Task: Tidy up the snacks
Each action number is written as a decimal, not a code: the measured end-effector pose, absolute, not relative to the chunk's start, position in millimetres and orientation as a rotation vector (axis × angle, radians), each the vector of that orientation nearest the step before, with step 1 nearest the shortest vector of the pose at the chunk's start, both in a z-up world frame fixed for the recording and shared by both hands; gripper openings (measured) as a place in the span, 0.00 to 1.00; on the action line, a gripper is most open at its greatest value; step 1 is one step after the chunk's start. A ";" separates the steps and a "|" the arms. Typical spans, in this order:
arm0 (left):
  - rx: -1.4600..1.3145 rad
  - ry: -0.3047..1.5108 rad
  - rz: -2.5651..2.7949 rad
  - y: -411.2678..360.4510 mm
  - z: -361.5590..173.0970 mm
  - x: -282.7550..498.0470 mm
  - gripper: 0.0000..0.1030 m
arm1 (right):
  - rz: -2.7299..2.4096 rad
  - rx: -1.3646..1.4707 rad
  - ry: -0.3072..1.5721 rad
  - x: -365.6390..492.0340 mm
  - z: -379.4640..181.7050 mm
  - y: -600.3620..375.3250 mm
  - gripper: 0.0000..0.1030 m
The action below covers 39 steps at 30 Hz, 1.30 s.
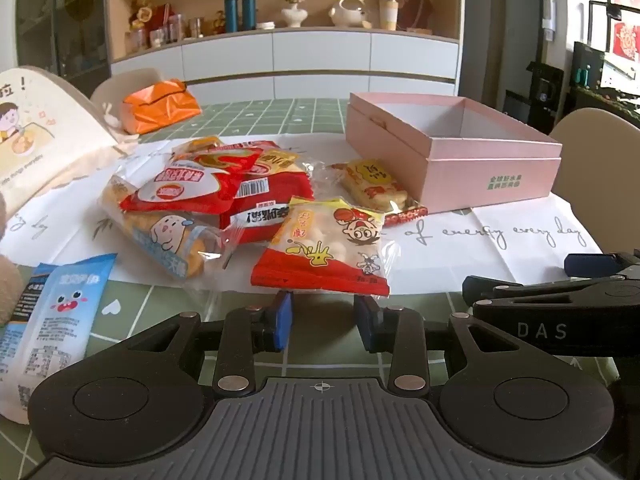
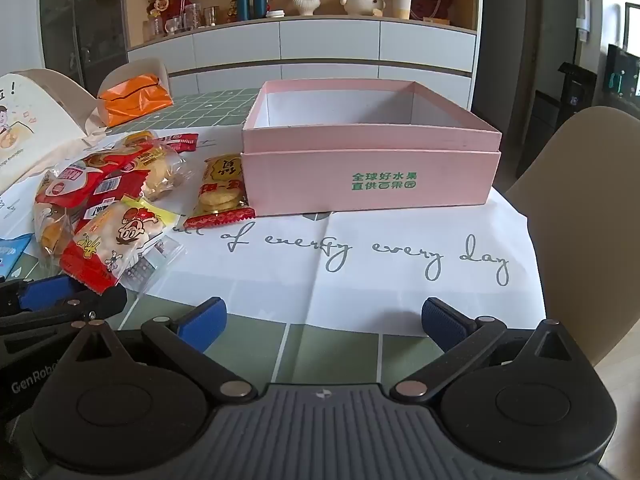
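Note:
A pile of snack packets lies on a white paper sheet: a red and yellow rice-ball packet nearest me, red packets behind it, and a cracker packet against an open, empty pink box. My left gripper is open and empty, its fingers just short of the rice-ball packet's near edge. My right gripper is wide open and empty above the table edge, facing the pink box. The pile lies to its left.
A blue and white packet lies at the near left. An orange bag sits at the back left beside a cream carton. A beige chair stands on the right. The table has a green tiled cloth.

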<state>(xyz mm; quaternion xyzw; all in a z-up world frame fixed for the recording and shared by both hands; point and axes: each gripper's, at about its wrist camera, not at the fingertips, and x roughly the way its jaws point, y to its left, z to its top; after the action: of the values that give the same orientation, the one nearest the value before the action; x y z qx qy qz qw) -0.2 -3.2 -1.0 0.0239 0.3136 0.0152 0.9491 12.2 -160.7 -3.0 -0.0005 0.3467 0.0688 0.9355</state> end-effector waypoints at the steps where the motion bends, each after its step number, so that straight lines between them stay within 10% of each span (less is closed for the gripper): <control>1: 0.047 0.638 0.031 -4.4 -0.9 -0.3 0.38 | 0.141 0.000 0.709 12.2 -3.0 -160.9 1.00; 39: 0.008 0.641 0.017 -0.8 0.1 0.5 0.37 | 0.141 -0.005 0.699 12.3 -3.1 -161.5 1.00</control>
<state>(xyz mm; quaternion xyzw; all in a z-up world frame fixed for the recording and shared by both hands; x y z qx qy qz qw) 0.5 -0.8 0.1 0.0042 0.3152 0.0085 0.9490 12.3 -161.5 -3.1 -0.0026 0.3423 0.0689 0.9371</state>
